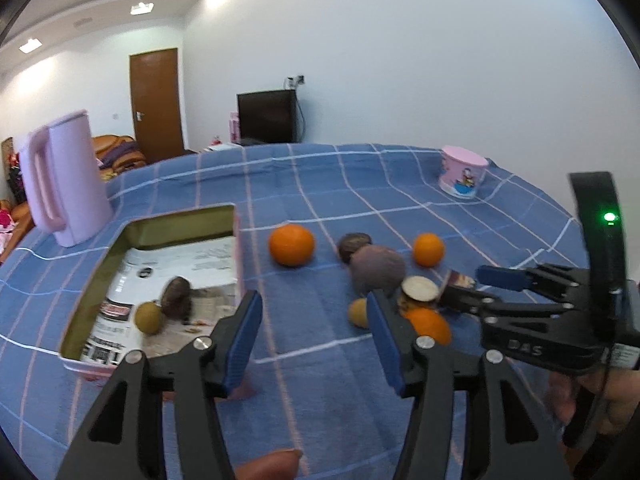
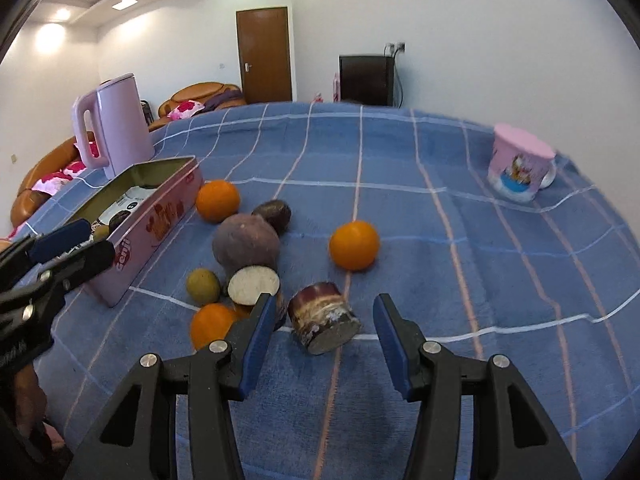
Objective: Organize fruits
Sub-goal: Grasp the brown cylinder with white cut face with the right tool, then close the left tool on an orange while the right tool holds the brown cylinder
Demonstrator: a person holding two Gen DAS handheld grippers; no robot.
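My left gripper (image 1: 314,308) is open over bare blue cloth, with nothing between its fingers. To its left lies the pink tin box (image 1: 180,220), lined with paper, holding a dark fruit (image 1: 176,296) and a small green-brown fruit (image 1: 149,317). On the cloth lie three oranges (image 2: 218,200) (image 2: 354,245) (image 2: 210,324), a purple round fruit (image 2: 246,242), a dark passion fruit (image 2: 274,212), a cut white-faced piece (image 2: 254,284) and a small green fruit (image 2: 203,286). My right gripper (image 2: 324,308) is open around a short purple cane piece (image 2: 324,318), pads apart from it.
A pink kettle (image 1: 68,180) stands behind the tin box (image 2: 152,220). An upturned pink cup (image 2: 518,168) sits at the far right of the blue checked cloth (image 2: 440,280). My left gripper (image 2: 90,242) shows at the left edge beside the tin.
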